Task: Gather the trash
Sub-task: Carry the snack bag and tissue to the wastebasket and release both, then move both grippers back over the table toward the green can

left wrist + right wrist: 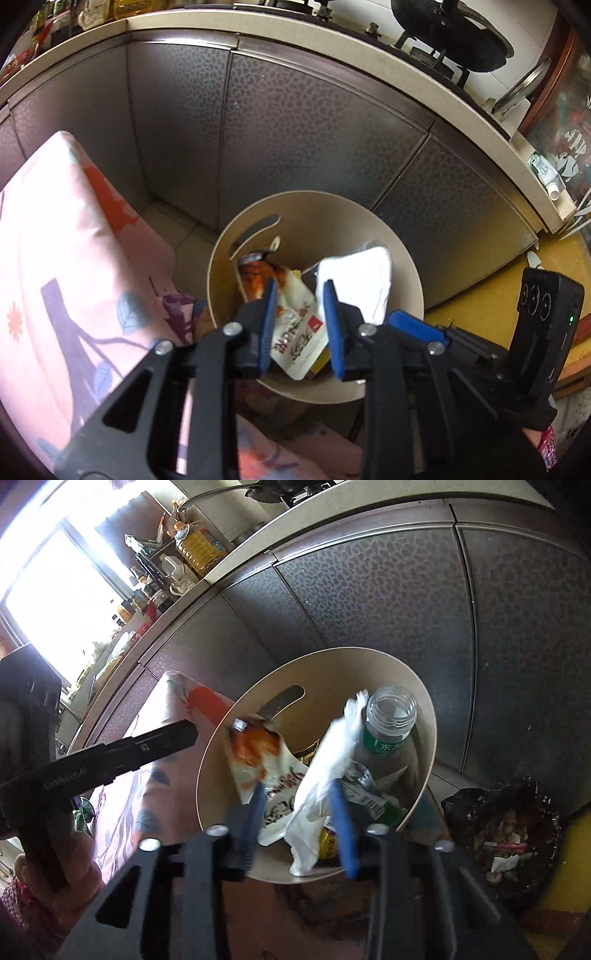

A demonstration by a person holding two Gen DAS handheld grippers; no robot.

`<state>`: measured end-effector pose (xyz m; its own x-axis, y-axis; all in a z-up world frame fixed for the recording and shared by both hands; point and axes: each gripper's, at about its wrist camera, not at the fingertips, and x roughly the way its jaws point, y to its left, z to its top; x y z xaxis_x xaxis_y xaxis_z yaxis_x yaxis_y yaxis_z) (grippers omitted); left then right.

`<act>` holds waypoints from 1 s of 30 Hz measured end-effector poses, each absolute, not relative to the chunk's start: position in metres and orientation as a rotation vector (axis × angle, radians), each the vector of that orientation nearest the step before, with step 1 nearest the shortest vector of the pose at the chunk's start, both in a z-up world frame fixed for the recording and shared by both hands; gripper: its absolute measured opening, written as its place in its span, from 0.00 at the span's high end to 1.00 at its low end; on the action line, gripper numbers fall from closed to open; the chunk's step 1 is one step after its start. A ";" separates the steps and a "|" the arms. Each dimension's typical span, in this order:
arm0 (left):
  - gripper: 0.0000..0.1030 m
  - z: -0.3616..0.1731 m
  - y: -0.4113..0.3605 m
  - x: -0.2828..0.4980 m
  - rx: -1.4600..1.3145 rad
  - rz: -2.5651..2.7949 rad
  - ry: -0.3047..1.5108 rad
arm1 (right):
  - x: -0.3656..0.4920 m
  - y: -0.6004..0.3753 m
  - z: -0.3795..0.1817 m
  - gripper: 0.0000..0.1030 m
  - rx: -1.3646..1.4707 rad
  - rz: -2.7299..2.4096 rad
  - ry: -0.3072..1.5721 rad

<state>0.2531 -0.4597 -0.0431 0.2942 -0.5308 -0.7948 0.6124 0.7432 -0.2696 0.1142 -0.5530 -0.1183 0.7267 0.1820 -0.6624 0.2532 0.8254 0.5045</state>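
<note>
Hovering over a beige bin (pixel 402 258), the left gripper (pixel 299 325) has its blue pads parted, and a printed snack wrapper (pixel 291 332) shows in the gap between them without either pad clearly pressing on it; the wrapper seems to lie loose inside the bin. The right gripper (pixel 301 823) likewise stands spread above the same bin (pixel 424 686), with a white crumpled plastic bag (pixel 325 775) between its pads, blurred, so whether it touches a pad is hard to say. In the right wrist view the wrapper (pixel 258 760) leans against the bin's left inner wall, near a slot handle cut through it. A clear bottle (pixel 388 723) with a green label stands open-mouthed at the bin's right side, just beside the white bag. The bin sits close against dark patterned cabinet doors (pixel 369 602) under a pale counter (pixel 258 29). To its left lies a pink flowered cloth (pixel 55 258); on the right stands a black-lined basket (pixel 506 834) of scraps.
</note>
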 end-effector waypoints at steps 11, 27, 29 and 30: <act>0.59 -0.014 -0.391 0.200 0.153 -0.690 0.838 | 0.075 -0.510 -0.078 0.44 0.616 -0.078 0.645; 0.58 0.008 -0.263 0.117 0.119 -0.545 0.751 | 0.014 -0.390 -0.048 0.44 0.674 -0.127 0.579; 0.58 0.010 -0.247 0.108 0.110 -0.537 0.739 | 0.010 -0.376 -0.045 0.44 0.667 -0.123 0.579; 0.58 0.011 -0.239 0.105 0.103 -0.530 0.733 | 0.009 -0.369 -0.044 0.44 0.662 -0.119 0.580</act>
<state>0.1051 -0.2390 0.0109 0.6182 -0.4247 -0.6614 0.4953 0.8639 -0.0918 0.0092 -0.3693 -0.0445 0.8358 0.0762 -0.5437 0.2833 0.7885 0.5460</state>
